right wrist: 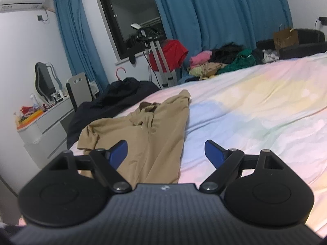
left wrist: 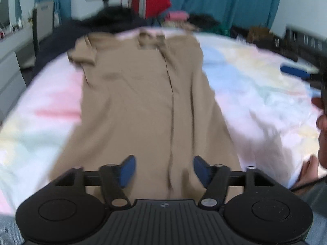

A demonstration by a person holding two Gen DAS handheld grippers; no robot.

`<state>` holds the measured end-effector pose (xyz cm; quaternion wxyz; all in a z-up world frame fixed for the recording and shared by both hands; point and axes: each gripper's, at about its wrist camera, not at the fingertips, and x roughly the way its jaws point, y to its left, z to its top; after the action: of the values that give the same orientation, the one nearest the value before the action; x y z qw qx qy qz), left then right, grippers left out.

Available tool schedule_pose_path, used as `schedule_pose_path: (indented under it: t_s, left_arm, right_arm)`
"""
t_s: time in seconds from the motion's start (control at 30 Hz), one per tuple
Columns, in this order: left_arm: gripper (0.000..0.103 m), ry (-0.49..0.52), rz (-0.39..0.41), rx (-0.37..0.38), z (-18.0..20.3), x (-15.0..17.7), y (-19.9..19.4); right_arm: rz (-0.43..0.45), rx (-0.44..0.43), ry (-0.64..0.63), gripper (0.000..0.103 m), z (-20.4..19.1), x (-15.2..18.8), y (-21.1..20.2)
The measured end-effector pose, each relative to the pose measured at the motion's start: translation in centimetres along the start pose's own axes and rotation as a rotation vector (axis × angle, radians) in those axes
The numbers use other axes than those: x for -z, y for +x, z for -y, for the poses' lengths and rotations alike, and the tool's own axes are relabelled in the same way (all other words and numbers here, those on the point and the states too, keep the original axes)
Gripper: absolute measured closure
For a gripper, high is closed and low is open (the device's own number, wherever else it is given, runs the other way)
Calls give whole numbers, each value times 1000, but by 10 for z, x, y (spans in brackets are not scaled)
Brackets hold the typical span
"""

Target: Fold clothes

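A tan collared shirt (left wrist: 147, 102) lies spread on a bed covered by a pastel sheet (left wrist: 255, 94) of pink, blue and yellow patches; its collar points toward the far edge of the bed, its hem toward the near edge, and one short sleeve sticks out toward the bed's left edge; a long crease runs down its middle. The left gripper (left wrist: 163, 169) hangs over the shirt's hem end; its blue-padded jaws stand apart with cloth visible beneath the gap, and nothing is pinched between them; this view is blurred. The right gripper (right wrist: 166, 153) is held low above the near edge of the bed; its jaws are spread wide and hold nothing; the shirt lies under and beyond its left finger, bare sheet under its right finger. A dark garment (right wrist: 114, 100) drapes over the far left corner of the bed; a heap of mixed clothes (right wrist: 222, 59) sits along the far edge; behind it hang blue curtains (right wrist: 214, 12), and a red garment (right wrist: 171, 53) rests on a stand.
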<state>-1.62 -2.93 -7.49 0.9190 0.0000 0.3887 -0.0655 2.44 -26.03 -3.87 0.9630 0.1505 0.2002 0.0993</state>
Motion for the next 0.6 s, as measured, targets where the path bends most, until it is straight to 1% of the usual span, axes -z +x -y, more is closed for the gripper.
schedule_pose_path:
  t_s: [0.07,0.13,0.23,0.33,0.4,0.5,0.53,0.57,0.6]
  left_arm:
    - [20,21,47,-31,-10,-18,-7]
    - [16,40,88,-78,-24,-44,-5]
    - [14,45,118,-142,-55,-89,16]
    - [14,10,118,-195,-95,-130,55]
    - [14,-7,115,-228,-121,-153,84]
    - [16,4,125,-256,-148,-175,128]
    - [20,14,121,-273,-154,-180,144]
    - [27,23,112,-295,-159,-186,159]
    - [31,22,95,-316,-165,-191,174]
  right_arm:
    - [16,-3,1,19,-1,-1,-3]
    - [18,-1,1,19,-1,-1,-3]
    - [-7,8,12,19,1,1,4]
    - [-46,23,38,19,6,5,18]
    - [-71,39,53,19,10,7,30]
    - [-109,72,68,19,14,11,52]
    - [-124,81,74,19,15,13,60]
    - [-138,77,80,19,16,13,66]
    - [-152,70,87,19,17,12,72]
